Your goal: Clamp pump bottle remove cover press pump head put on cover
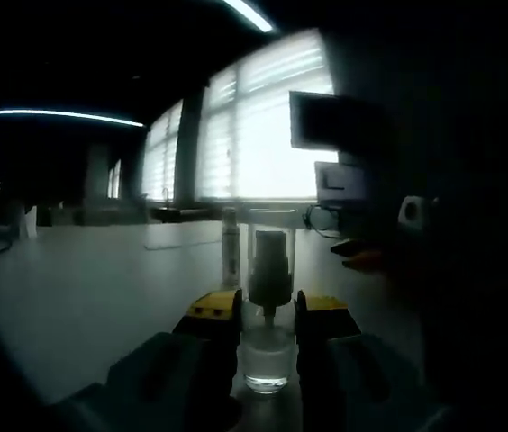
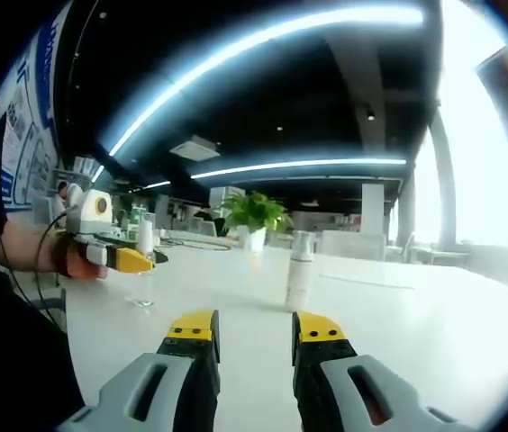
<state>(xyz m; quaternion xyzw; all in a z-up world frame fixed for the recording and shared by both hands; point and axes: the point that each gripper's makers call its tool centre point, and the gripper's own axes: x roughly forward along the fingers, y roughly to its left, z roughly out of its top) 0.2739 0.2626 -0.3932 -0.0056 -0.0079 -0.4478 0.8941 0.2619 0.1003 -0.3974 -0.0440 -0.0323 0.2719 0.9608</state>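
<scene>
The left hand-held gripper [image 1: 267, 337] clamps the upright clear pump bottle [image 1: 266, 346] on the white surface [image 2: 398, 315], its transparent cover [image 1: 269, 247] topmost, while the right hand-held gripper [image 2: 254, 337], jaws apart and empty, lies well to its side.

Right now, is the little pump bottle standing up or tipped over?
Standing up. The pump bottle sits straight between the left gripper jaws, pump head on top, under a see-through cover.

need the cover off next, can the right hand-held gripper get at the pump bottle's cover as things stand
Probably yes. The left hand-held gripper clamps the pump bottle low on its body, leaving the clear cover exposed above. The right hand-held gripper is open, with bare white table between it and the bottle.
</scene>
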